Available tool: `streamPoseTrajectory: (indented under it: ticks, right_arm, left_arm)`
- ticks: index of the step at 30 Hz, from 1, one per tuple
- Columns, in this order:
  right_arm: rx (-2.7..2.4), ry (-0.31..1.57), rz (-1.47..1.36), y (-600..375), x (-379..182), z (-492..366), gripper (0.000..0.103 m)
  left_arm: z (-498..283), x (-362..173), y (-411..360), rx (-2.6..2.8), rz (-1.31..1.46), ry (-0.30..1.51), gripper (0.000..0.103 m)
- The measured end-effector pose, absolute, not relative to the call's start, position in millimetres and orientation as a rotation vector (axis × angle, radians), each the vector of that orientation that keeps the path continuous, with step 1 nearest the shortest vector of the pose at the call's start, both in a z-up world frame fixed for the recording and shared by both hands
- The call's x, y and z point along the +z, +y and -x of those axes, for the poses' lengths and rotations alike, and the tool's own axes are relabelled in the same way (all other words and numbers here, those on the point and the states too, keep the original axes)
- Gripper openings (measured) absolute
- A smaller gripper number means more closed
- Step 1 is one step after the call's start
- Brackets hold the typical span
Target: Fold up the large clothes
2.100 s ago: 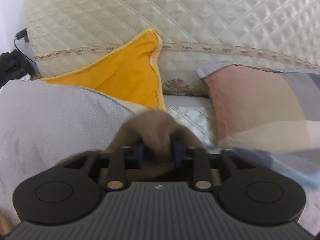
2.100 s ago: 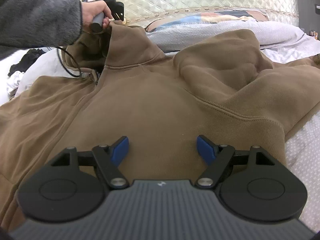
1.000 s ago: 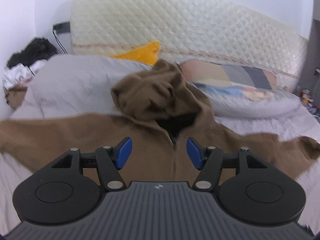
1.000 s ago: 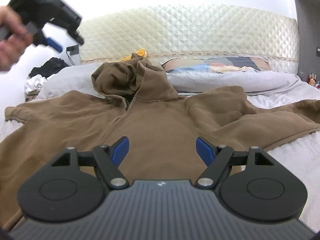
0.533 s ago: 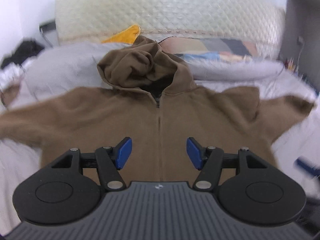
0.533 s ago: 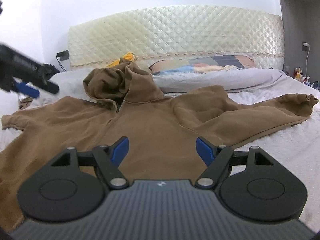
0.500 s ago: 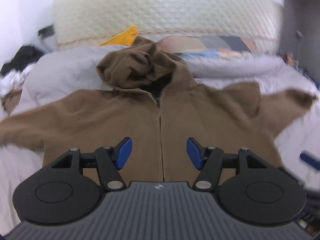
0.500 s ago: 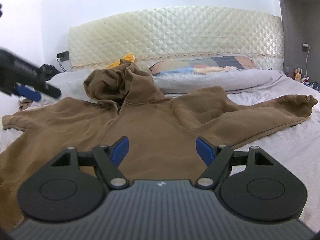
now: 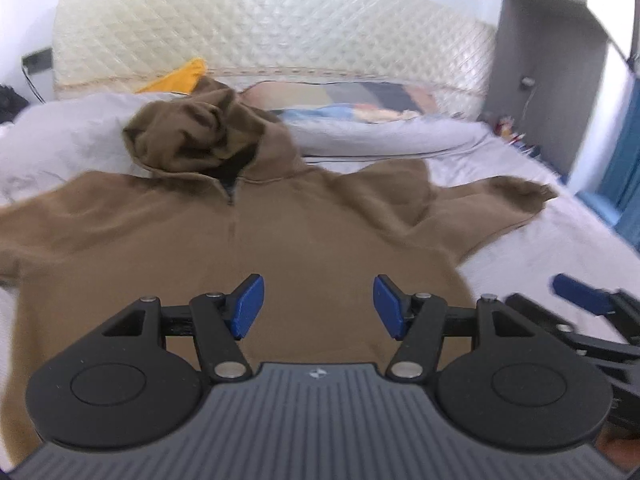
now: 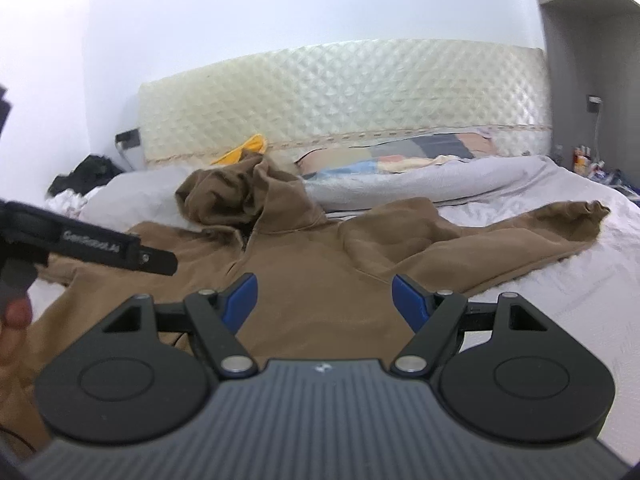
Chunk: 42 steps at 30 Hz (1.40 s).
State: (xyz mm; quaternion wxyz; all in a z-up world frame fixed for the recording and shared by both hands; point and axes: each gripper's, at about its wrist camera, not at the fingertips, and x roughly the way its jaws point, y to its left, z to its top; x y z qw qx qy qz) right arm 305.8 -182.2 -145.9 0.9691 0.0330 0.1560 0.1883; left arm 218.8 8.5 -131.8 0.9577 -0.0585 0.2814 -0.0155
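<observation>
quilted headboard (image 10: 340, 92) | yellow cushion (image 9: 176, 78) | patchwork pillow (image 10: 420, 156) | grey duvet (image 9: 60, 128)

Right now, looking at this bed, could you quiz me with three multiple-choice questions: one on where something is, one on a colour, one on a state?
1. Where does the hood of the brown hoodie lie?
A. Toward the headboard
B. Hanging off the foot of the bed
C. Tucked under the body of the hoodie

2. What colour is the cushion peeking up behind the hood?
A. Green
B. Yellow-orange
C. Black

3. What state is the left gripper in?
A. Shut on a sleeve
B. Shut on the hood
C. Open, with nothing between its pads

Answers:
1. A, since the bunched hood sits at the far end, against the grey pillow below the quilted headboard.
2. B, as a yellow-orange corner shows there in both views.
3. C, because the blue pads stand apart, with only the flat hoodie seen beyond them.
</observation>
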Motion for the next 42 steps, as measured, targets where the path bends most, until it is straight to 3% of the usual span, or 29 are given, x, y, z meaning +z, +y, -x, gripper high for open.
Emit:
streamPoseTrajectory:
  ticks: [15, 26, 33, 37, 42]
  right_arm:
    - [0.299, 0.344, -0.08, -183.5, -153.5, -319.4, 0.076]
    - [-0.01, 0.512, -0.295, -247.5, -164.1, -384.9, 0.076]
    - [-0.044, 0.469, -0.321, -276.6, -164.7, -433.9, 0.076]
    - [-0.053, 0.428, -0.208, -274.5, -167.9, -464.1, 0.076]
    - [-0.043, 0.418, -0.297, -301.0, -187.6, -499.3, 0.076]
  left_arm:
    - [-199.8, -140.2, 27.4, -0.037, 0.167, 0.502, 0.067]
    - [-205.5, -152.7, 42.8, -0.065, 0.248, 0.522, 0.078]
    - [-212.5, -160.3, 40.5, -0.042, 0.257, 0.544, 0.095]
    - [-215.4, -170.7, 36.4, -0.029, 0.248, 0.568, 0.095]
    - [-216.9, -181.2, 34.1, 0.004, 0.214, 0.591, 0.095]
